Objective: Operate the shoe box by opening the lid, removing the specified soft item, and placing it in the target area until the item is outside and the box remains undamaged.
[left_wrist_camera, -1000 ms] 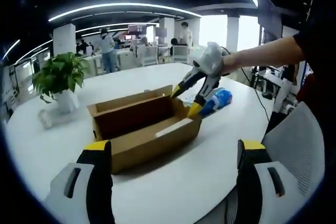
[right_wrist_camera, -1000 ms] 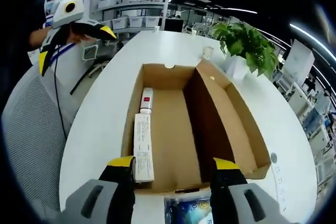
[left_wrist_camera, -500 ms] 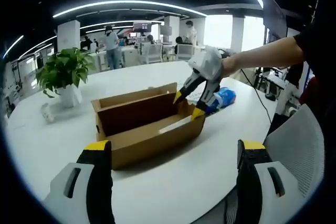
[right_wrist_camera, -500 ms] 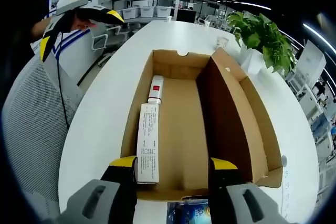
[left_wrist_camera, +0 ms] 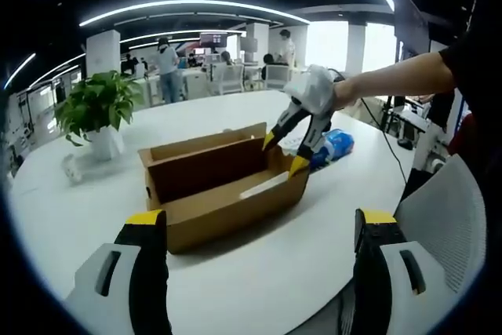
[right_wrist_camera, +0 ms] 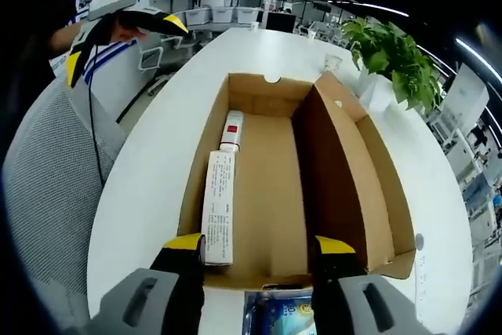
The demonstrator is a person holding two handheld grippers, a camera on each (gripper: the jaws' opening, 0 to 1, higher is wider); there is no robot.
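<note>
The right gripper (right_wrist_camera: 258,250) is held with its jaws apart and nothing between them, poised above the near end of the box (right_wrist_camera: 278,194). In the left gripper view the same gripper (left_wrist_camera: 284,152) is seen at the far right end of the box (left_wrist_camera: 223,186), its yellow tips spread over the end wall. Just below its jaws in the right gripper view, a blue packet (right_wrist_camera: 278,318) lies on the table (right_wrist_camera: 149,194), outside the box; in the left gripper view this packet (left_wrist_camera: 331,147) is seen just behind the right gripper. Ahead of the jaws, the box stands open, its lid (right_wrist_camera: 345,170) raised upright along the right side. Inside, along the left wall, a long white carton (right_wrist_camera: 219,205) lies flat, and beyond it a small white tube with a red label (right_wrist_camera: 232,129) lies end to end with it. Farther off to the right, a potted plant (right_wrist_camera: 392,56) stands on the table.

The left gripper (left_wrist_camera: 257,237) is held with its jaws wide apart and empty, above the table's near edge, well short of the box. In the right gripper view it (right_wrist_camera: 118,25) is seen far off to the upper left, beyond the table's edge, above a mesh chair back (right_wrist_camera: 47,186).
</note>
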